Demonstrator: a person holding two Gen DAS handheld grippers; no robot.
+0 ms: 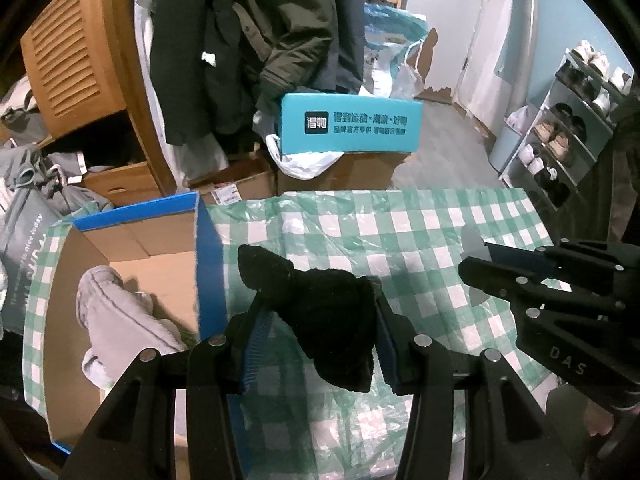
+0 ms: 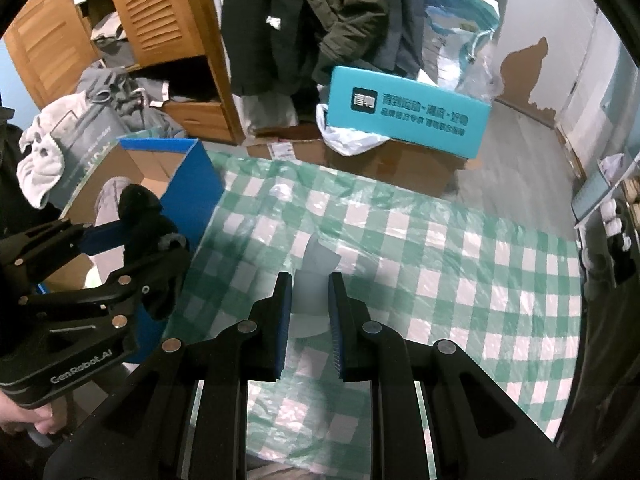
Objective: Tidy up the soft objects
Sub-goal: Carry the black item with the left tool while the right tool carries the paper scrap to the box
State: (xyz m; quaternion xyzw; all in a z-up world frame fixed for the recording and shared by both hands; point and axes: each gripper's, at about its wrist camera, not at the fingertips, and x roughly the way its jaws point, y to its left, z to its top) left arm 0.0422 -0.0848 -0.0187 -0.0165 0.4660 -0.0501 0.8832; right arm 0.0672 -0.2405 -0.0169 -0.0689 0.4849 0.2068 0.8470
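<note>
- Left wrist view: a blue-edged cardboard box (image 1: 132, 240) sits at the left on the counter (image 1: 420, 224), with grey soft clothing (image 1: 116, 312) inside.
- Just right of the box, the left tongs (image 1: 316, 320) clamp a black knit item (image 1: 320, 304) above the green checked cloth.
- Right wrist view: further right, the right tongs (image 2: 308, 304) are pinched narrow on a pale grey fabric piece (image 2: 314, 276) over the same cloth.

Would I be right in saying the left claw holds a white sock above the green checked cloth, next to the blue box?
Not quite: the sock in the left claw is black, as the left wrist view shows. It is above the green checked cloth, next to the blue box.
</note>
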